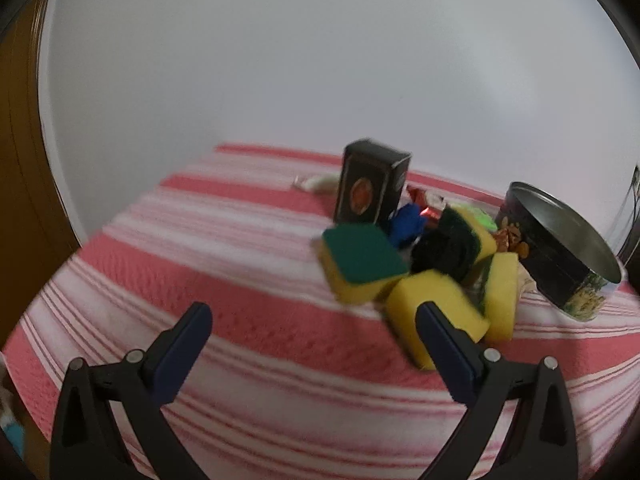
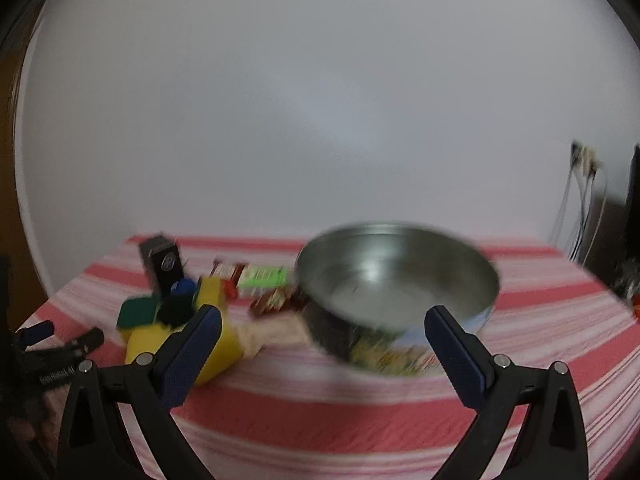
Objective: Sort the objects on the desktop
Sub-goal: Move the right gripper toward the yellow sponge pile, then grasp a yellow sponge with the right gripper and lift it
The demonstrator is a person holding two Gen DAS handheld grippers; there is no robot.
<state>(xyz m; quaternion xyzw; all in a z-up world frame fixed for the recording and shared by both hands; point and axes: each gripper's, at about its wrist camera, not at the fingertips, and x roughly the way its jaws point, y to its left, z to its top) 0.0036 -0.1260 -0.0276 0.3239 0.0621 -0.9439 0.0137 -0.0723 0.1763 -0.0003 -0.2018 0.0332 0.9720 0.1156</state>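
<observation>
Left gripper point(image 1: 314, 316) wide open, two black fingers with blue pads point(image 1: 448, 344) spread far apart, holding nothing, right gripper point(image 2: 322, 320) wide open too, blue pads point(image 2: 192, 352) far apart, nothing between them

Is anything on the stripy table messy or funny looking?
Yes. The sponges sit jumbled in a heap, some tipped on edge, mixed with snack packets. The round tin beside them appears empty.

Shiny metal tin point(image 2: 396, 280), matt foam sponges point(image 1: 436, 312), woven striped cloth point(image 1: 240, 280), glossy cardboard box point(image 1: 370, 188).
</observation>
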